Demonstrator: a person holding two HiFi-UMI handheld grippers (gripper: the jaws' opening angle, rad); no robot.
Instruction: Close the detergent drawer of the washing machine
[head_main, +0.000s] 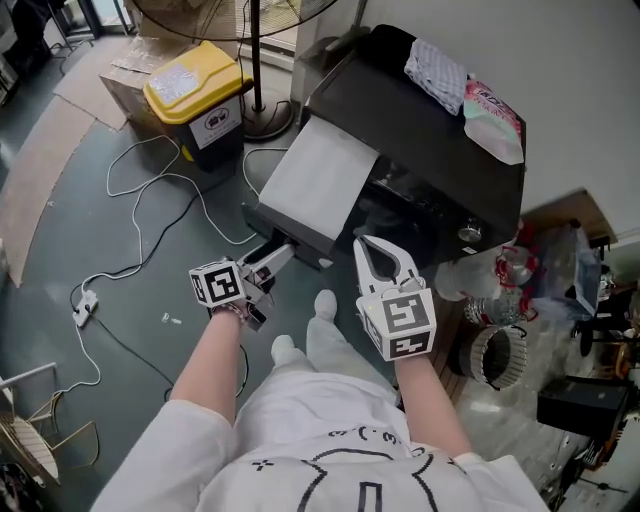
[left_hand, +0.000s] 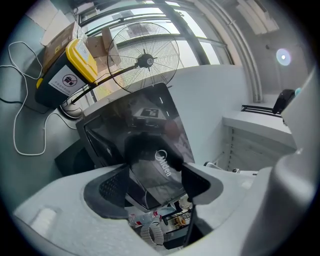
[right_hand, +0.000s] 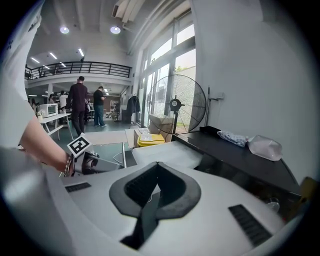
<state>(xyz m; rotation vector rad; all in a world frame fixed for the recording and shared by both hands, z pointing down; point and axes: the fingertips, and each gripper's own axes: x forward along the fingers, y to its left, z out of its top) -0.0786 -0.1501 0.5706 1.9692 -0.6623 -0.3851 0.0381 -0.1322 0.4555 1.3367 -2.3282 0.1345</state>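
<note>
The washing machine has a white top (head_main: 318, 175) and a dark glossy front (head_main: 290, 238), and stands against a black counter (head_main: 420, 130). My left gripper (head_main: 280, 255) is level at the machine's lower left corner, pointing at that front. In the left gripper view its jaws (left_hand: 152, 175) stand open, and the dark panel with a Midea logo (left_hand: 165, 165) fills the gap without touching the pads. I cannot pick out the detergent drawer's edges. My right gripper (head_main: 378, 250) hovers just right of the white top, tilted down, its pads (right_hand: 157, 170) pressed together on nothing.
A yellow-lidded bin (head_main: 195, 90) and a fan's base (head_main: 265, 120) stand on the floor to the left, with white cables (head_main: 150, 200) trailing across it. A cloth (head_main: 437, 72) and a pink bag (head_main: 492, 115) lie on the counter. Bottles and clutter (head_main: 520, 300) crowd the right.
</note>
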